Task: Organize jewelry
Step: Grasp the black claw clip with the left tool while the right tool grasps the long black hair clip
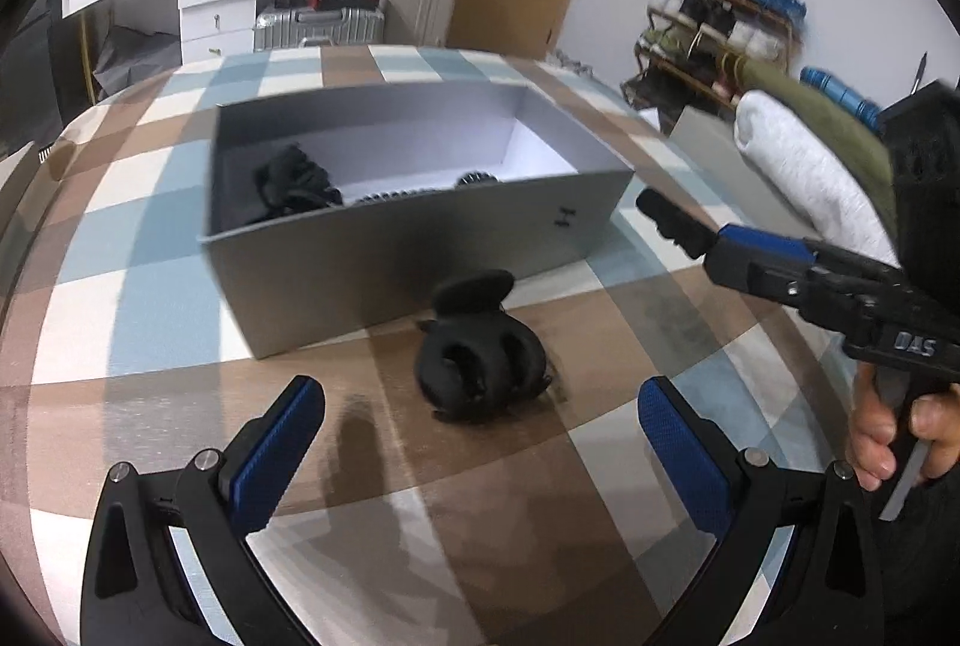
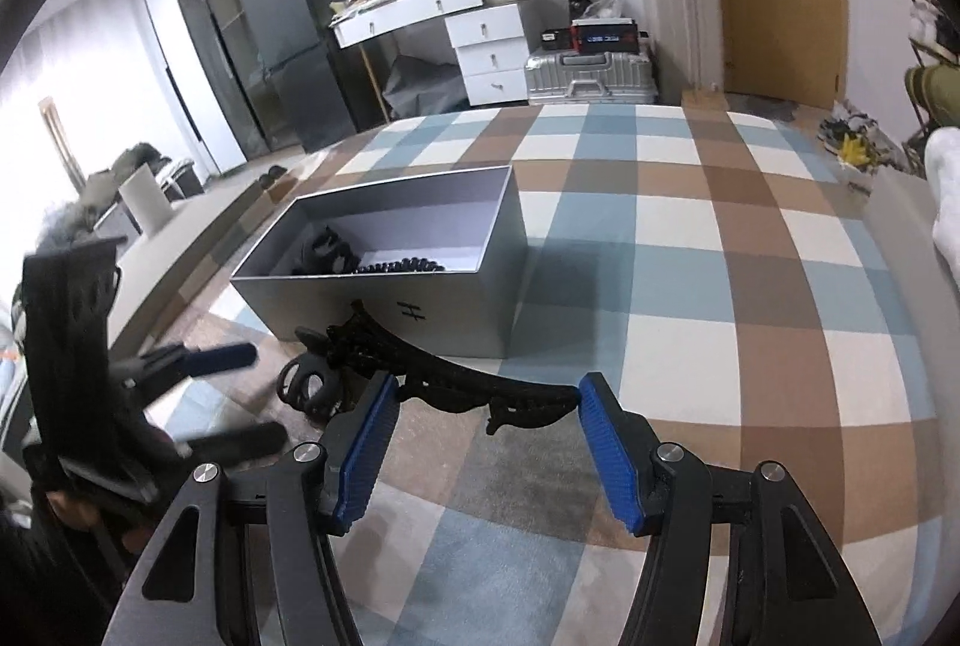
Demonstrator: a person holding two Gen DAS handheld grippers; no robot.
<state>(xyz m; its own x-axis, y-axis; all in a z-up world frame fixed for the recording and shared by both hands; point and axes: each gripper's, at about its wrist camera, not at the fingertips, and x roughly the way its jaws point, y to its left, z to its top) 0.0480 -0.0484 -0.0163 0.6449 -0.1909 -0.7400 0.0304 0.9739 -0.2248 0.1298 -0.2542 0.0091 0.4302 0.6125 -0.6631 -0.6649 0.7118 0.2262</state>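
Count: one grey open-top box (image 2: 420, 313); two black hair claw clips on the cloth outside it; inside it, one black clip (image 1: 294, 184) and one string of dark beads (image 2: 399, 265); two grippers.
Long claw clip (image 2: 480, 382): black, curved, openwork; spans the gap between the right gripper (image 2: 486, 451) fingertips, its right end touching the right blue pad, its left part passing the left pad; whether it is lifted off the cloth cannot be told.
Right gripper jaws: spread wide, holding the long clip end to end.
Round claw clip (image 1: 480, 352): black, rounded, looped teeth; lies on the checked tablecloth (image 2: 690, 286) just in front of the box wall, ahead of the left gripper (image 1: 480, 424), touching neither finger.
Left gripper jaws: spread wide, nothing between them.
Box: stands on the tablecloth, small dark mark on its near wall.
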